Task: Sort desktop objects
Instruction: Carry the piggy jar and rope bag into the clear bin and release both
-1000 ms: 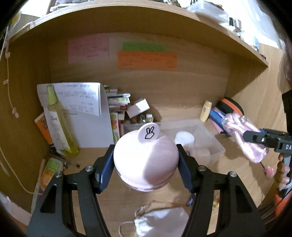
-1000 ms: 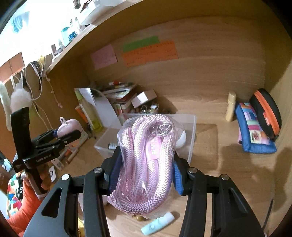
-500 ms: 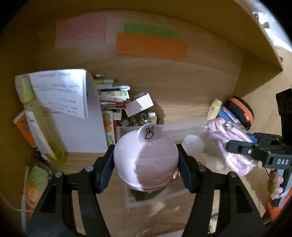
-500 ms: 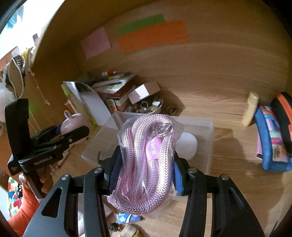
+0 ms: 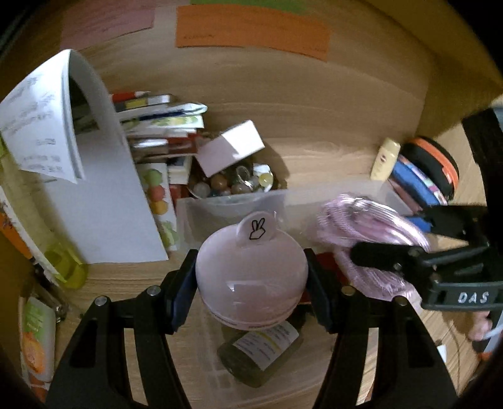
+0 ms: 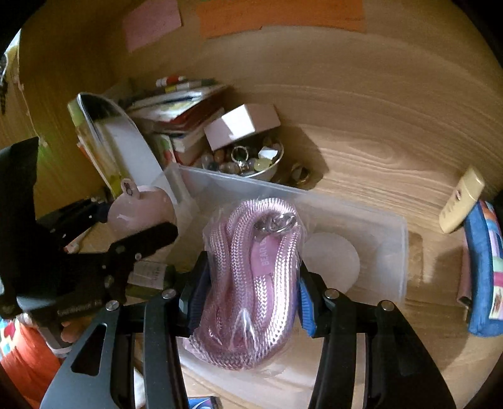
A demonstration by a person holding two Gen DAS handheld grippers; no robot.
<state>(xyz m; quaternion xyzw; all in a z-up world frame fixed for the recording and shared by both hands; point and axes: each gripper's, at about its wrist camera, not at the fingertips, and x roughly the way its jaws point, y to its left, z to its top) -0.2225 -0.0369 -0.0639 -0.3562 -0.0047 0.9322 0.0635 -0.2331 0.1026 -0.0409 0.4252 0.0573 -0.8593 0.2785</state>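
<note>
The left claw (image 5: 251, 277) is clenched on a round pale-pink lidded case with a bunny-mark tab (image 5: 251, 273), held above the near end of a clear plastic storage bin (image 6: 377, 220) on the wooden worktop (image 6: 377, 141). The right claw (image 6: 251, 292) grips a pink braided rope sealed in a clear bag (image 6: 251, 283) — also over the bin. A labelled olive-green bottle (image 5: 261, 355) lies inside, towards the worktop's front edge.

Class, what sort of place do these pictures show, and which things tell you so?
Probably a home desk alcove: stacked books, sticky notes on the wooden back wall, and a bowl of trinkets.
</note>
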